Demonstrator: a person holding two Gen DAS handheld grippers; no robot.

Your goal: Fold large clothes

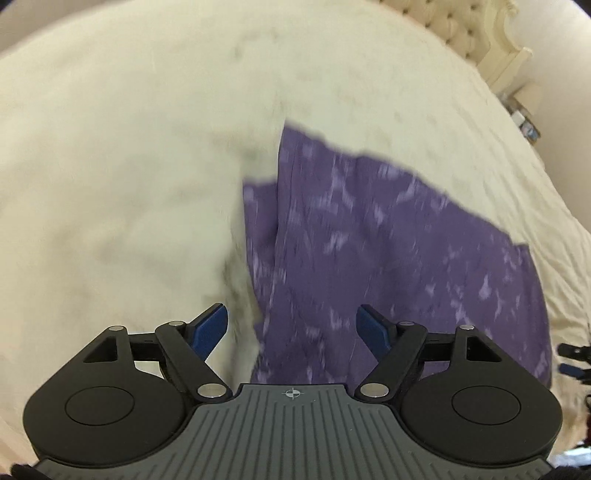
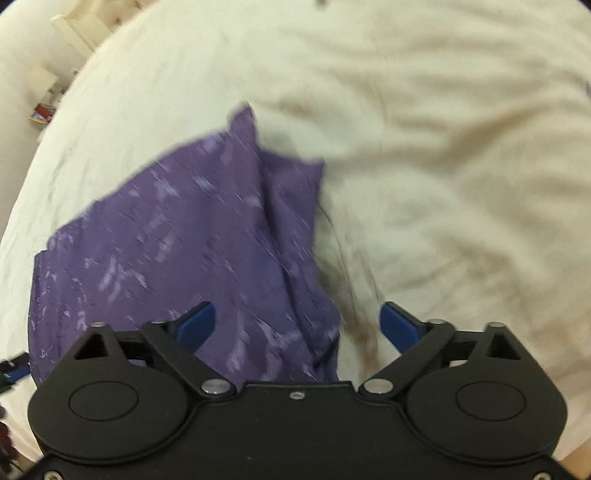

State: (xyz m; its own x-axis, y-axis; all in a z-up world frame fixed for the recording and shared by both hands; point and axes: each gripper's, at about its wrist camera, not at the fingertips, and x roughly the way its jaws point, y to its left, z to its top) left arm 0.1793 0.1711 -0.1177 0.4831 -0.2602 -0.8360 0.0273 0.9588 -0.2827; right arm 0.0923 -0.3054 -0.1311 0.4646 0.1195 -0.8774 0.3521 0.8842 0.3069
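A purple patterned garment [image 1: 388,251] lies folded on a cream bed cover [image 1: 110,166]; both views are motion-blurred. My left gripper [image 1: 291,325] is open and empty, hovering over the garment's left edge. In the right wrist view the same garment [image 2: 184,240] lies to the left, with a narrower folded layer along its right side. My right gripper [image 2: 297,321] is open and empty above the garment's right edge. The right gripper's tip [image 1: 570,358] shows at the far right of the left wrist view.
The cream bed cover [image 2: 443,166] is wrinkled and spreads around the garment. A tufted cream headboard [image 1: 454,26] and a nightstand with small items [image 1: 524,118] stand at the bed's far end. A small red item [image 2: 42,112] lies beside the bed.
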